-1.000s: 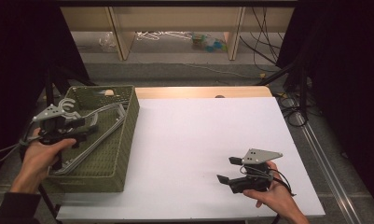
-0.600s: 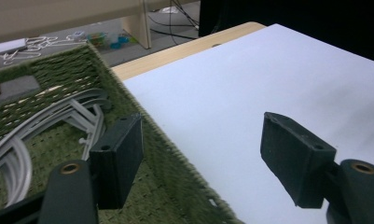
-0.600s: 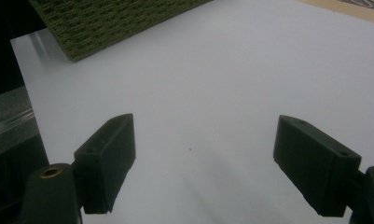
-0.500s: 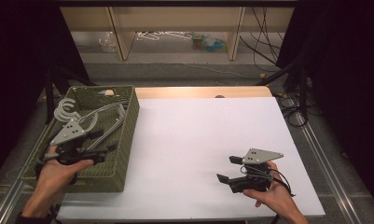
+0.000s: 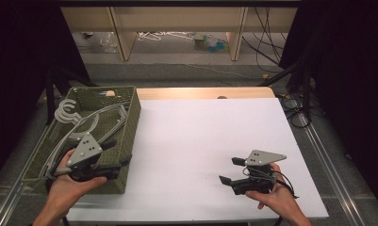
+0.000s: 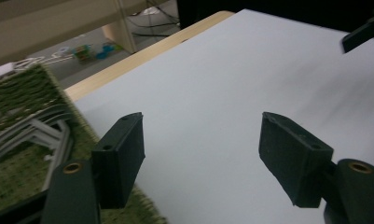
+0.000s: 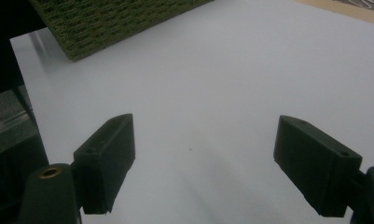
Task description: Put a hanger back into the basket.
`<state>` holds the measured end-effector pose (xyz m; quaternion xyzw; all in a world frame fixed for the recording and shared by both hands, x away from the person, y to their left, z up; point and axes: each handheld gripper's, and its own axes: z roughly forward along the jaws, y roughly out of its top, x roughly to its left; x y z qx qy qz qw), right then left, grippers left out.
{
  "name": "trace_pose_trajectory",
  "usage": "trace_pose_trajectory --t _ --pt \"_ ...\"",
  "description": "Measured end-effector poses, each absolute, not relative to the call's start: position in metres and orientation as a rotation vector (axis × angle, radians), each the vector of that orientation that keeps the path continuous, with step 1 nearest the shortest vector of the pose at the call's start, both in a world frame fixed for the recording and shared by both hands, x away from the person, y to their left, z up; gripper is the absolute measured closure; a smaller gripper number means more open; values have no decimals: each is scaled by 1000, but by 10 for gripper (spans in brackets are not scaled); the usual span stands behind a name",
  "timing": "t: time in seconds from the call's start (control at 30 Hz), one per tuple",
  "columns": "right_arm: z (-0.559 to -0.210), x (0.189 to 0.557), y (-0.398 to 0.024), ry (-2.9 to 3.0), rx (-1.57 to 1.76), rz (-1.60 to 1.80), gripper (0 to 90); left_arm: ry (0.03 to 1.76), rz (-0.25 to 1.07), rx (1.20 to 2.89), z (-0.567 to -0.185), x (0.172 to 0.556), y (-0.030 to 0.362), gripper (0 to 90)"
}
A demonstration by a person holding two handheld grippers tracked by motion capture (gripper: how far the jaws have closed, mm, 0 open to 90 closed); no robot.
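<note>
A green woven basket [image 5: 130,122] stands on the left of the white table [image 5: 201,136], with several pale grey clothes hangers [image 5: 78,125] lying inside it. My left gripper [image 5: 118,153] hovers over the basket's near right corner, pointing toward the table, open and empty. In the left gripper view the left gripper [image 6: 201,119] has its jaws wide apart over the white surface, with the basket [image 6: 31,88] and hangers [image 6: 40,130] off to the left. My right gripper [image 5: 228,170] rests low near the table's front right, open with nothing in it. In the right gripper view the right gripper [image 7: 204,120] faces the basket's wall [image 7: 110,23].
A wooden strip [image 5: 201,92] borders the table's far edge. Beyond it a shelf unit [image 5: 177,19] stands on the floor with small clutter under it. Black cables [image 5: 295,101] hang at the right. Metal rails run along both table sides.
My left gripper has travelled from the basket's left side, above the hanger hooks, to its near right corner. The right gripper has stayed in place.
</note>
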<state>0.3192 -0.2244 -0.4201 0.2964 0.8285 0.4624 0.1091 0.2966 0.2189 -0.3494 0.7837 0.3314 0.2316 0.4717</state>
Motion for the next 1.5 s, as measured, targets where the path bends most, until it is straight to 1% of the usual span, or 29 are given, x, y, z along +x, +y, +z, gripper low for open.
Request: trace_pose_trajectory --t 0.07,0.2,0.3,0.47,0.6,0.73,1.03,1.17,1.3,1.47,1.5 --pt "-420 319 -224 2434 874 1356 216 815 533 1913 -352 295 215 312" --pt "-420 319 -224 2436 872 1358 216 800 529 1937 -357 293 207 309" --pt "-420 319 -224 2435 874 1358 216 793 490 1914 -364 292 200 304" --pt "-420 319 -224 2440 878 1359 216 768 466 1906 -373 292 192 292" --pt "-420 319 -224 2440 881 1364 216 767 461 1894 -378 291 186 274" --pt "-421 319 -224 2440 879 1365 214 723 458 1909 -383 290 179 258" --pt "-421 316 -224 2413 876 1379 211 734 418 1896 -398 285 170 252" --pt "-421 314 -223 2403 859 1382 210 710 425 1888 -402 284 169 249" --pt "-421 310 -223 2396 848 1387 208 730 420 1881 -410 283 167 245" --pt "-422 305 -224 2392 840 1396 196 715 444 1896 -420 281 165 235" --pt "-422 304 -225 2382 834 1391 195 724 429 1891 -422 280 165 234"
